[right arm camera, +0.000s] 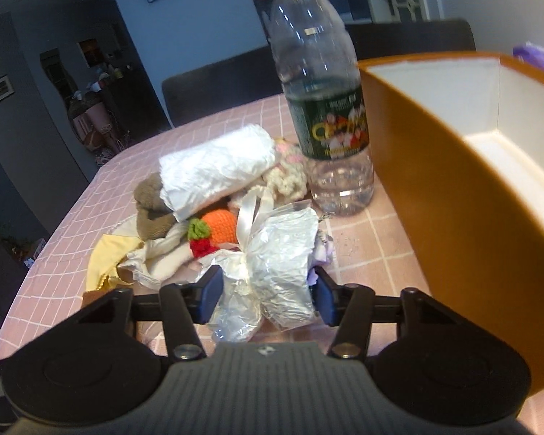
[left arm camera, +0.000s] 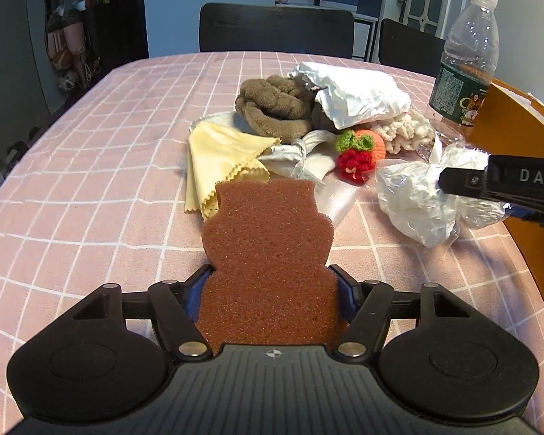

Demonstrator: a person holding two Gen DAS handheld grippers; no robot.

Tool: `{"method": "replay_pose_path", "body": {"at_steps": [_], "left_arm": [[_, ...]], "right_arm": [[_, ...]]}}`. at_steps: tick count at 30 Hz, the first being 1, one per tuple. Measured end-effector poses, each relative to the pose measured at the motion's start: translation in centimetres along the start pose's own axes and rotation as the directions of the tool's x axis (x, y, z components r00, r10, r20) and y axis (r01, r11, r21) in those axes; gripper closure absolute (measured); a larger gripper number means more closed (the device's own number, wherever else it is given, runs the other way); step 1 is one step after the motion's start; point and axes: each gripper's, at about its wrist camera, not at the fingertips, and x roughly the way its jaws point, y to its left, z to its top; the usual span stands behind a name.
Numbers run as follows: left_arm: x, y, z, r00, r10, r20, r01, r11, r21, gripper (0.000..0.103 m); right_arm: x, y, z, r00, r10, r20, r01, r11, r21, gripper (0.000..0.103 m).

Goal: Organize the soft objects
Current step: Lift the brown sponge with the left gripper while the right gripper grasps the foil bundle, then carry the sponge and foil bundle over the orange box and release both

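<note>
My left gripper (left arm camera: pixel 270 282) is shut on a brown shaped sponge (left arm camera: pixel 268 246) and holds it above the pink checked tablecloth (left arm camera: pixel 90 181). My right gripper (right arm camera: pixel 266 291) is shut on a crinkled clear plastic bag (right arm camera: pixel 275 261); the bag also shows in the left wrist view (left arm camera: pixel 424 195), with the right gripper's finger (left arm camera: pixel 464 181) on it. Beyond lies a pile: yellow cloth (left arm camera: pixel 221 159), brown plush towel (left arm camera: pixel 275 105), white wrapped bundle (left arm camera: pixel 359 94), crocheted orange and red fruit (left arm camera: pixel 359 152), cream knit piece (left arm camera: pixel 406 130). An orange box with a white inside (right arm camera: pixel 489 166) stands to the right.
A clear water bottle (right arm camera: pixel 319 108) stands upright between the pile and the orange box. Dark chairs (left arm camera: pixel 275 29) stand at the table's far edge. The table drops off at left and far sides.
</note>
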Motion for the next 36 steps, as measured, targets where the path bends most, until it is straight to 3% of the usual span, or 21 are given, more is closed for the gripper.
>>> {"method": "replay_pose_path", "body": {"at_steps": [14, 23, 27, 32, 36], "left_arm": [[-4.6, -1.2, 0.6, 0.992, -0.013, 0.126, 0.007, 0.999, 0.047, 0.026], [-8.4, -3.6, 3.7, 0.953, -0.134, 0.272, 0.101, 0.986, 0.134, 0.026], [-9.2, -6.3, 5.6, 0.924, -0.234, 0.304, 0.174, 0.962, 0.212, 0.026], [-9.3, -11.1, 7.6, 0.884, -0.371, 0.285, 0.270, 0.902, 0.337, 0.026], [-7.8, -15.2, 9.2, 0.876, -0.412, 0.252, 0.283, 0.861, 0.423, 0.026]], "right_arm": [[-5.8, 1.3, 0.9, 0.994, 0.045, 0.099, -0.033, 0.992, -0.122, 0.052], [-11.6, -0.4, 4.8, 0.985, -0.008, 0.174, 0.042, 0.980, -0.197, 0.052], [-13.9, -2.6, 7.4, 0.979, -0.079, 0.187, 0.119, 0.969, -0.215, 0.052], [-14.9, -6.6, 10.1, 0.956, -0.198, 0.216, 0.249, 0.937, -0.245, 0.052], [-13.1, -10.5, 11.7, 0.953, -0.250, 0.170, 0.288, 0.923, -0.256, 0.052]]}}
